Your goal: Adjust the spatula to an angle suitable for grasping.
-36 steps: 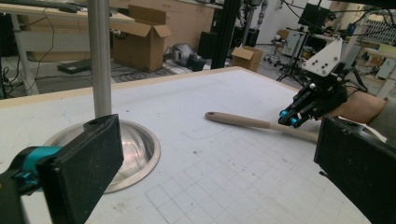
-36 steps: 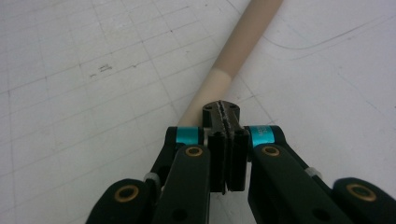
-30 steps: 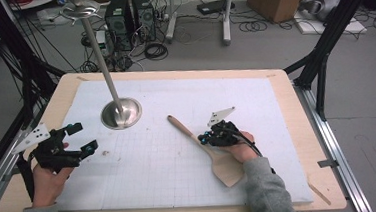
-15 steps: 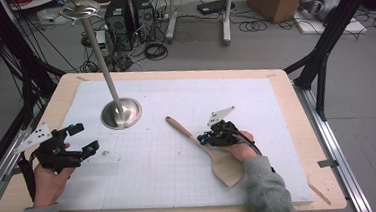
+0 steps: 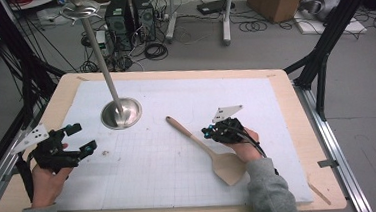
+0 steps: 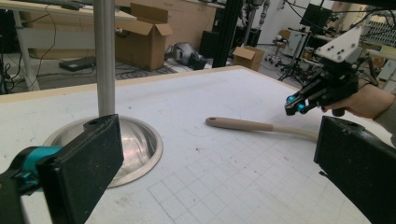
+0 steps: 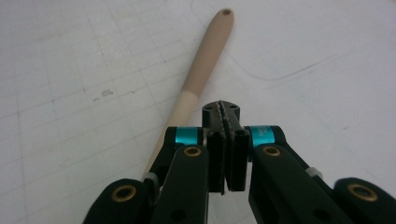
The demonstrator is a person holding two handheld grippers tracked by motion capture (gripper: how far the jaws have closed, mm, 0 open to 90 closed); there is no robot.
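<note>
We hover our right tongs [image 7: 225, 109], pressed together and holding nothing, just above the wooden spatula [image 5: 206, 148] lying on the bench [image 5: 303, 128]. Our left tongs [image 5: 80, 138] wait wide apart. Next, we think, we must spread the right tongs and pinch the handle.

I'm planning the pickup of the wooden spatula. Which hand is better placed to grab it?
Right. The right gripper hovers just beside the wooden spatula handle, jaws shut, so it must open first. The left gripper, jaws open, sits far across the mat near the metal stand.
</note>
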